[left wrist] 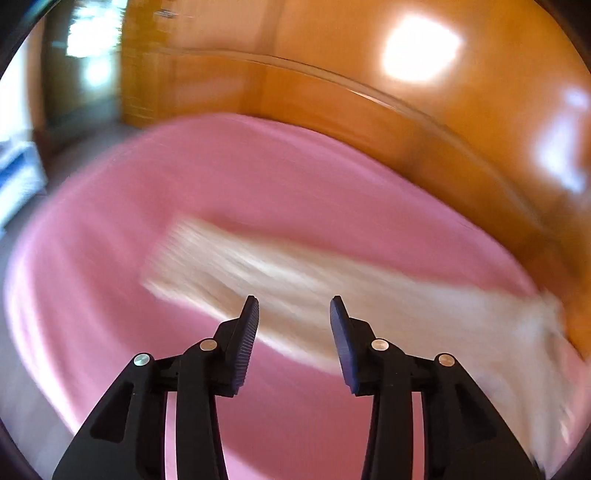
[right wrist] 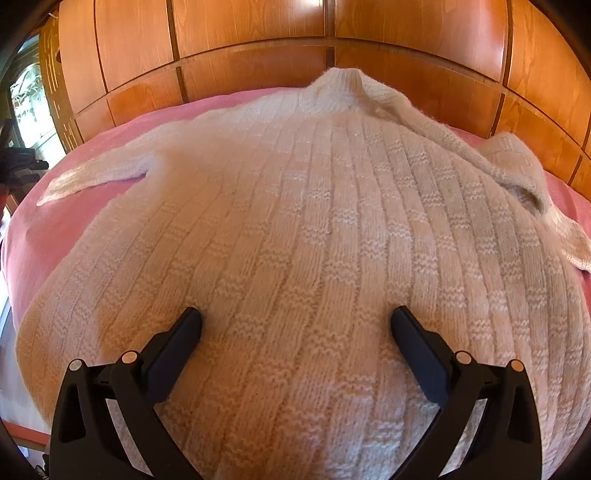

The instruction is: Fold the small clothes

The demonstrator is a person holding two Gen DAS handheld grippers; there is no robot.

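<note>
A: What is your right claw point(right wrist: 295, 325) doing?

B: Its jaws stand wide apart and grip nothing. Both fingertips point(right wrist: 192, 319) look pressed down onto the cream knitted sweater point(right wrist: 314, 221), one on each side of a ribbed strip near the hem.

A: And the sweater itself?

B: It lies spread flat on the pink bed cover point(right wrist: 55, 243), collar at the far end toward the wooden panelling point(right wrist: 251, 33). One sleeve point(right wrist: 96, 173) stretches out to the left; the other is bunched up at the far right.

A: Your left claw point(left wrist: 294, 308)?

B: Its jaws are parted with nothing between them. That view is blurred. Just beyond the ribbed pads point(left wrist: 248, 332) you see a long cream strip, seemingly a sleeve point(left wrist: 258, 266), lying across the pink bed cover point(left wrist: 229, 173), with the wooden panelling point(left wrist: 332, 92) behind.
</note>
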